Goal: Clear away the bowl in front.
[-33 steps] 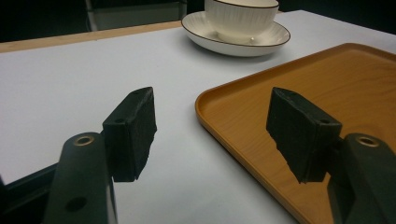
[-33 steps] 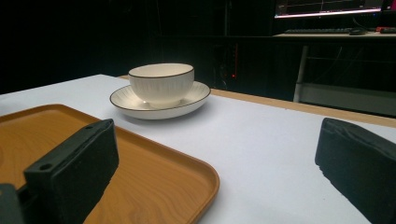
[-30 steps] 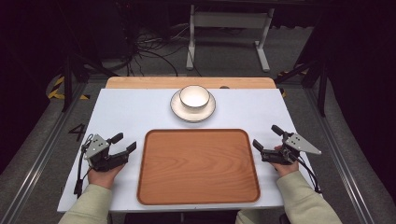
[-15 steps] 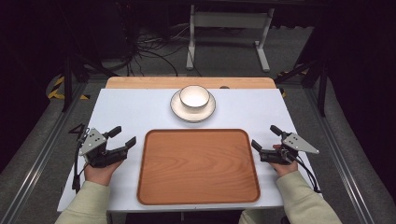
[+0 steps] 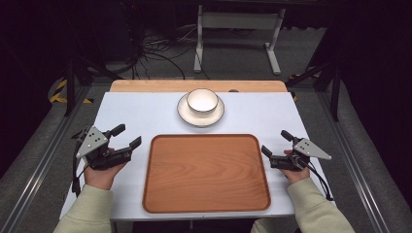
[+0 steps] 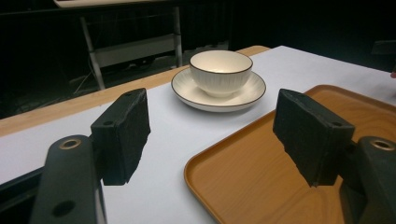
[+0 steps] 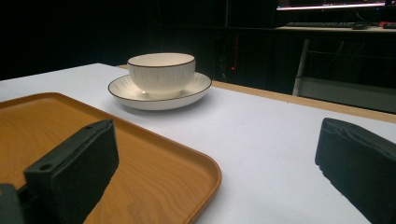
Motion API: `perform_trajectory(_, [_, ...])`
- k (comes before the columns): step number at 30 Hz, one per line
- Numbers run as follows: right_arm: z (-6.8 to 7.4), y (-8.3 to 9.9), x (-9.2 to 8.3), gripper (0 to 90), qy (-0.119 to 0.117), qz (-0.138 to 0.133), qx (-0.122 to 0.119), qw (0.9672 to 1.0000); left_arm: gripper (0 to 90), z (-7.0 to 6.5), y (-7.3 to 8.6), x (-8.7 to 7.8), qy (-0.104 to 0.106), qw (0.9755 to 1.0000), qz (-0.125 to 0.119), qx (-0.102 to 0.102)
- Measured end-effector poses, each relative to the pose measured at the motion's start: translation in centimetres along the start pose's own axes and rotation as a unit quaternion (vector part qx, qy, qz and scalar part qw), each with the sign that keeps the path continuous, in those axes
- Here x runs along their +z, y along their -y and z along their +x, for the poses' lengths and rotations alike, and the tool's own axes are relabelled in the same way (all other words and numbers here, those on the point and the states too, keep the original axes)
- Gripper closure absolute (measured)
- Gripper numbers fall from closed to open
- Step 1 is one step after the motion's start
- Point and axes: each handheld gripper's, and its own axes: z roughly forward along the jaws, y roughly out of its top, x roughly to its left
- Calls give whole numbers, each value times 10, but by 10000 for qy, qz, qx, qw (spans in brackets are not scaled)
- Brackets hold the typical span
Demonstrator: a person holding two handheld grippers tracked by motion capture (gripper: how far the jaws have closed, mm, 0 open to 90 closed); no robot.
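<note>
Flanking the empty tray [image 5: 206,174], both hands are waiting: left gripper [image 5: 127,136] has just been opening, nothing between its jaws; right gripper [image 5: 277,143] is spread, empty. Bowl [image 5: 202,101] is sitting on its saucer [image 5: 183,112] ahead of both, between them, untouched, likely awaiting transfer.

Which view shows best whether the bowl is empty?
The high view: it looks straight down into the bowl on its saucer, and the inside looks bare. Both gripper views see the bowl from the side, mostly its ribbed outer wall and rim.
</note>
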Motion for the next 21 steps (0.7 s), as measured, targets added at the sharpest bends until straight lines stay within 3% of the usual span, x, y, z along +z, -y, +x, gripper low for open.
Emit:
perform_trajectory(12, [0,0,0,0,43,24,-14,10000,284,2,-12,6,139,9999,-82,-43])
perform_trajectory(21, [1,0,1,0,66,46,-24,10000,283,1,-25,32,411,9991,11,-34])
